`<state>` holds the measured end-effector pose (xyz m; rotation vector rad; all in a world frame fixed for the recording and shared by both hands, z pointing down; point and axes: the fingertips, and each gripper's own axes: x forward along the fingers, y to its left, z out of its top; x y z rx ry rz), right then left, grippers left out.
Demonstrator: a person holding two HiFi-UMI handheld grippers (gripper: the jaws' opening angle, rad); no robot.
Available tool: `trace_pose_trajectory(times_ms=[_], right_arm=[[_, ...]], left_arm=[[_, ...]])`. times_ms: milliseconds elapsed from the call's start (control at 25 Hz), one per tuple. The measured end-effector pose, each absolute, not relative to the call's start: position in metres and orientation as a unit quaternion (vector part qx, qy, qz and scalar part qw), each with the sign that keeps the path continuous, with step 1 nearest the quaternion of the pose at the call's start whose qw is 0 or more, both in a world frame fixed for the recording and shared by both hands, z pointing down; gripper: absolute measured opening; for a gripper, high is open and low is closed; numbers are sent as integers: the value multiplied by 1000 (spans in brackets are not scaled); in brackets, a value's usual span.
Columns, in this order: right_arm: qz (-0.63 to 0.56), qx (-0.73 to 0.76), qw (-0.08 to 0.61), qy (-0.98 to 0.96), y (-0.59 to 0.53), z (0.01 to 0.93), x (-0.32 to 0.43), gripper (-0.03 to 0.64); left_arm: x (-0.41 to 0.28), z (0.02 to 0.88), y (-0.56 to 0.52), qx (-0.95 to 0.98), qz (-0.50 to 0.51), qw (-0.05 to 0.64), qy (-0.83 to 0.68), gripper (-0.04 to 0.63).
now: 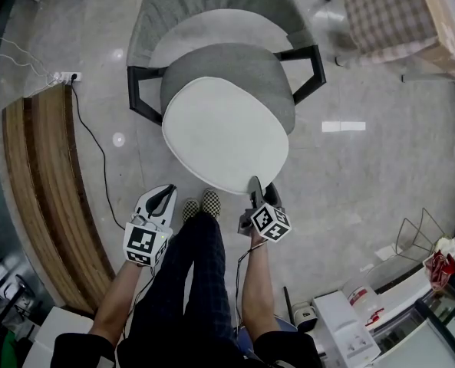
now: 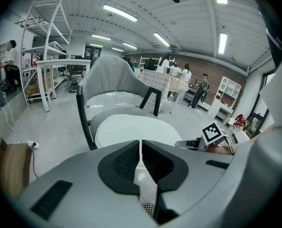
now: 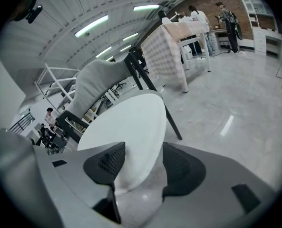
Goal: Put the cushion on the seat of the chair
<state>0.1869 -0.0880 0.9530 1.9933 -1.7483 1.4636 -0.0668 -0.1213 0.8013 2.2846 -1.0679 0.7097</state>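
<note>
I read the white cushion (image 1: 225, 133) as lying on the grey seat (image 1: 239, 61) of the chair (image 1: 212, 6). A crescent of bare seat shows along its far and right sides, so it looks shifted toward me, though I cannot see whether its near rim hangs past the seat's front edge. The right gripper (image 1: 262, 191) sits at the cushion's near right rim. In the right gripper view its jaws stand wide apart with the rim between them, and the right-hand pad is clear of the fabric, so I call that hand released, not grasping. The left gripper (image 1: 164, 198) hangs near the cushion's near left edge, apart from it, with its jaws clenched together on nothing. The step I judge to be in hand is letting go and settling the cushion square. To do it well I would draw the right gripper straight back toward me along the line it points, keeping it level with the rim so neither pad catches the edge and drags the cushion nearer. If the cushion does overhang, I would then nudge its near rim away with the closed left jaws, low and flat, until the grey margin looks even all round. The risk is a one-sided push that spins the oval or tips it off the near edge onto the floor (image 1: 365, 175).
</note>
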Motion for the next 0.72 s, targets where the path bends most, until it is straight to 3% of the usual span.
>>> trace_pose_trajectory(times_ms=[560,720], right_arm=[[484,662,58,-569,-67,943,201,241],[462,657,86,-589,-67,926,200,239]], left_arm=[[-57,793,-114,847,263,252,-386,31],[-52,781,-113,850,259,247,-385,31]])
